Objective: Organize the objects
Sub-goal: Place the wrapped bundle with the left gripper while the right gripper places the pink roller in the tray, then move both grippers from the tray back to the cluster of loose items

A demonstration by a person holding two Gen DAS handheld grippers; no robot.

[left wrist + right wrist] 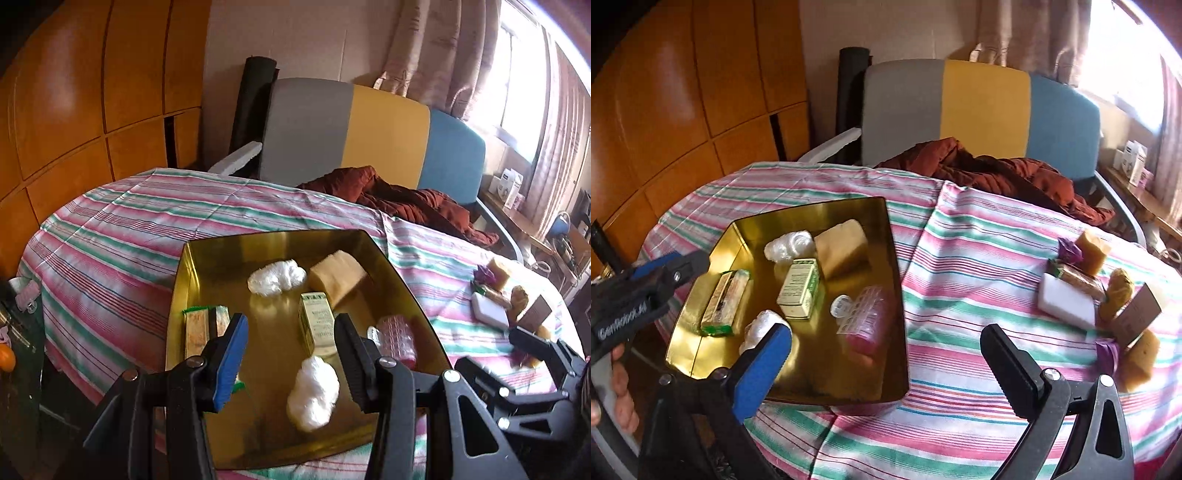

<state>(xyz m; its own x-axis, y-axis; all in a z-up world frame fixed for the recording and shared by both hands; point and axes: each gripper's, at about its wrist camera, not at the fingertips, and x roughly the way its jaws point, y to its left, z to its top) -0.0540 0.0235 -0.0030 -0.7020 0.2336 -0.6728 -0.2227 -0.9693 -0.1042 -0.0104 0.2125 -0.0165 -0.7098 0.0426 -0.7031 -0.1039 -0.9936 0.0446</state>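
A gold tray [179, 291] [897, 295] sits on the striped cloth. It holds a tan sponge [338, 277] [842, 245], two white wads [277, 281] [314, 393], a green-and-white box [317, 326] [799, 288], a wrapped bar [201, 328] [724, 302] and a pink clear case [397, 336] [868, 319]. My left gripper [291, 339] is open and empty over the tray's near side. My right gripper [886, 349] is open and empty, near the tray's right edge. Loose items lie at the right: a white block [1065, 297], sponges [1093, 245] [1141, 363], a cardboard box [1137, 317].
The round table [960, 258] has a striped cloth. A grey, yellow and blue chair [982, 110] with a dark red blanket [997, 173] stands behind it. Wooden cabinets [683, 92] are at the left. A window and shelf are at the right.
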